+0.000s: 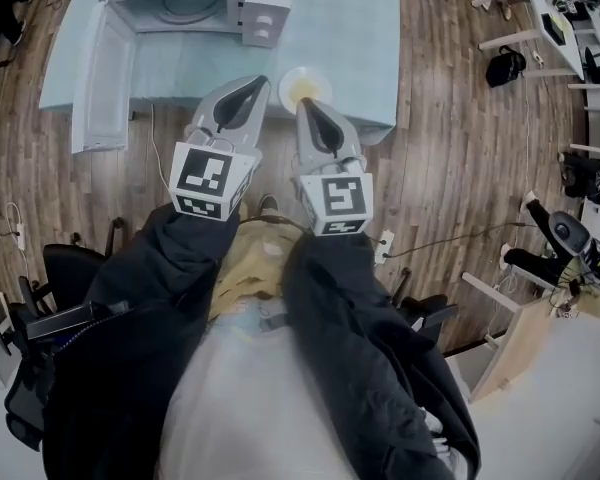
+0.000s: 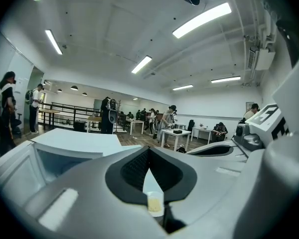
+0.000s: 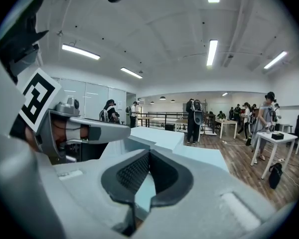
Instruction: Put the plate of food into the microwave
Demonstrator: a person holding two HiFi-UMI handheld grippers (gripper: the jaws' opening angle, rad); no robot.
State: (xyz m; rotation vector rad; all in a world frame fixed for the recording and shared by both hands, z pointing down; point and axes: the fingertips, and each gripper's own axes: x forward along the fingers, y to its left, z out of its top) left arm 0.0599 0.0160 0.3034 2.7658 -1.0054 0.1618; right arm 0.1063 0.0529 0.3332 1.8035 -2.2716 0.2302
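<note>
Your dark sleeves (image 1: 365,358) lead to the left gripper (image 1: 253,87) and right gripper (image 1: 307,108). Both have jaws closed, holding nothing. The plate of food (image 1: 306,86) is round, with no long side. It lies flat, face up, in front of the microwave (image 1: 195,8), toward its right.

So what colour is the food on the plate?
Pale yellow food, on a white plate; the head view shows it best.

Matt cover, grained wood
The table (image 1: 350,38) wears a smooth, matt pale-blue cover; on it stand a smooth white plate (image 1: 305,88) and a smooth-cased microwave (image 1: 195,8); around it lies a grained wooden floor (image 1: 450,148).
</note>
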